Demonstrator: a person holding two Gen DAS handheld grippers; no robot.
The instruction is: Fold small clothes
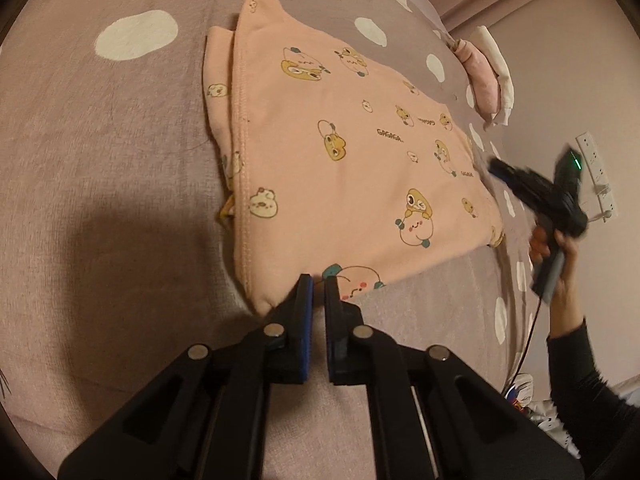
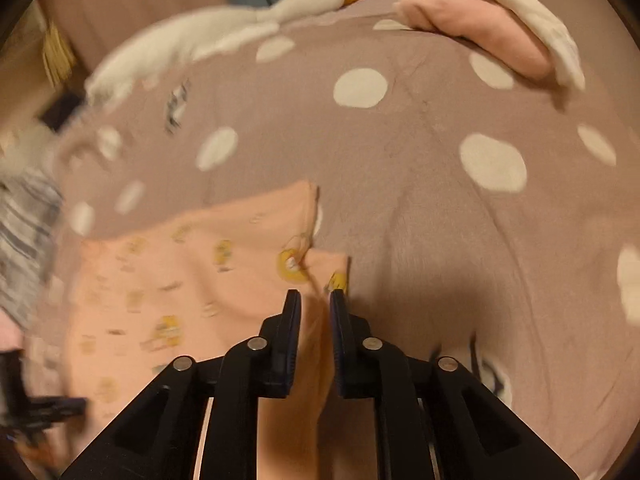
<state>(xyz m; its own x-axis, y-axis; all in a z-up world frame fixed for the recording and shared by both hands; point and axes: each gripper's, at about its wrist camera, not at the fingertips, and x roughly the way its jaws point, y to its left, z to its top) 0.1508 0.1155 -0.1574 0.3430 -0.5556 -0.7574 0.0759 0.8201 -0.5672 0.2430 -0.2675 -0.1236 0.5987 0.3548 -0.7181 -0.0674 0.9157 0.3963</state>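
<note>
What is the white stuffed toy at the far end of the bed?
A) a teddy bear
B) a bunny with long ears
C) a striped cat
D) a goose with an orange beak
D: the right wrist view shows a long white goose toy with an orange beak, lying at the far edge of the spotted bedspread.

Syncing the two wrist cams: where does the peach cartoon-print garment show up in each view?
Left wrist: the peach garment fills the centre, folded flat on the dotted bedspread, its near edge at the left gripper.
Right wrist: lower left, blurred, with a strip running between the right gripper fingers.
Shared landmark: the pink-and-white folded pile, right of the garment in both.
</note>
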